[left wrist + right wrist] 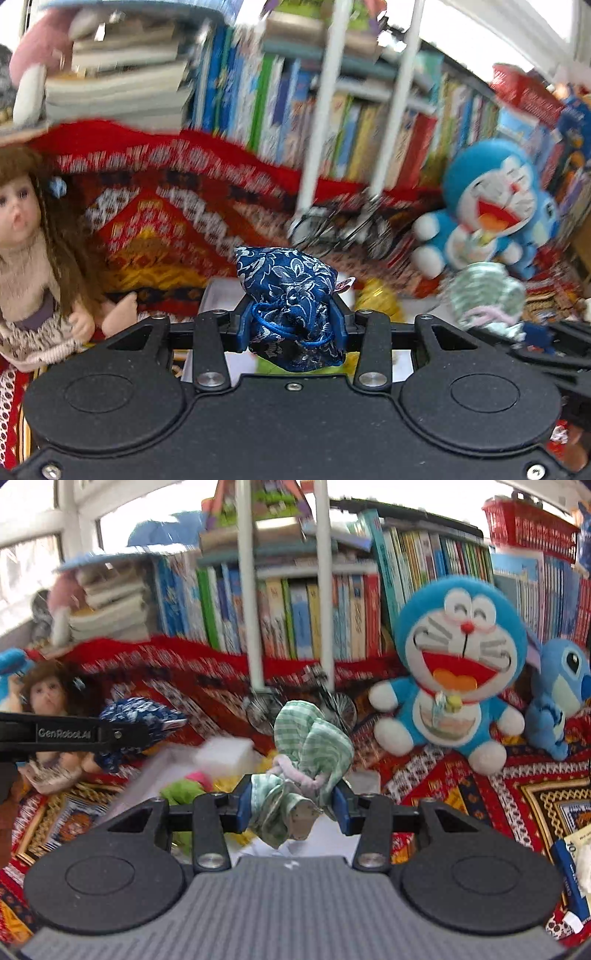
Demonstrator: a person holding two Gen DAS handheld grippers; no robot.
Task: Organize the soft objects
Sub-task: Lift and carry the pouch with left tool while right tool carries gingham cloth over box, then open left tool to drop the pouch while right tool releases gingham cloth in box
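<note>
Here the left gripper point(291, 321) is clamped on a dark blue floral pouch point(288, 295), and the right gripper point(291, 801) is clamped on a green checked pouch point(310, 749), both lifted above the patterned red blanket point(461, 775). Beyond them a white box point(221, 757) lies on the blanket. Farther back a doll point(26, 236) sits toward the blanket's left edge and a blue cat plush point(454, 664) toward its right, before a row of books point(295, 616).

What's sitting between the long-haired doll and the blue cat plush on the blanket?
In the right wrist view, between the doll and the blue cat plush: two white poles with a small metal bicycle model at their foot.
</note>
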